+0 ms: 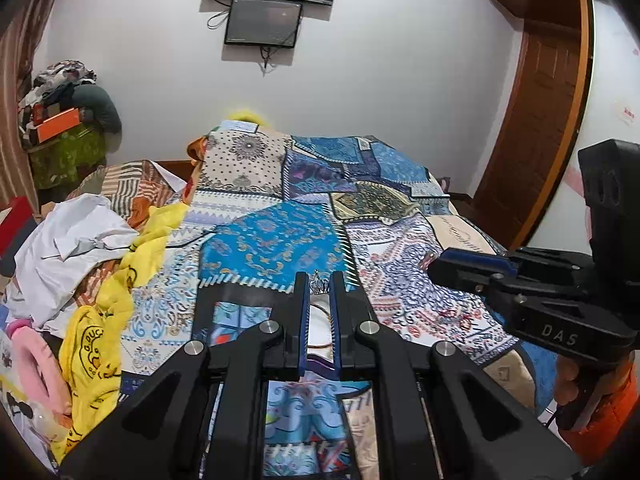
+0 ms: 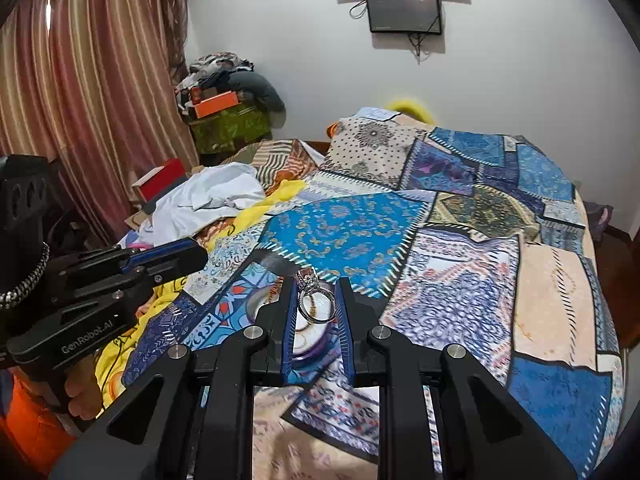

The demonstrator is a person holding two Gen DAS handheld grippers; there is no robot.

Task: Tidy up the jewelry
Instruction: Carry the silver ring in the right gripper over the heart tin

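My left gripper (image 1: pixel 319 291) is shut on a small silver jewelry piece (image 1: pixel 317 280) that sticks up between its fingertips. Under the jaws a white dish with a purple rim (image 1: pixel 320 334) rests on the patchwork bedspread (image 1: pixel 272 236). In the right wrist view my right gripper (image 2: pixel 316 286) is shut on a silver ring with a cluster of stones (image 2: pixel 315 299), held upright over the same dish (image 2: pixel 310 344). Each gripper appears side-on in the other's view: the right gripper (image 1: pixel 472 266) at the right, the left gripper (image 2: pixel 172 254) at the left. A hand (image 2: pixel 82 398) holds the left handle.
White cloth (image 1: pixel 76 236), a yellow garment (image 1: pixel 100 320) and a pink item (image 1: pixel 32 360) are piled on the bed's left side. A red box (image 2: pixel 164 180) lies by the striped curtain (image 2: pixel 80 100). Two screens (image 1: pixel 264 20) hang on the far wall; a wooden door (image 1: pixel 536 128) stands right.
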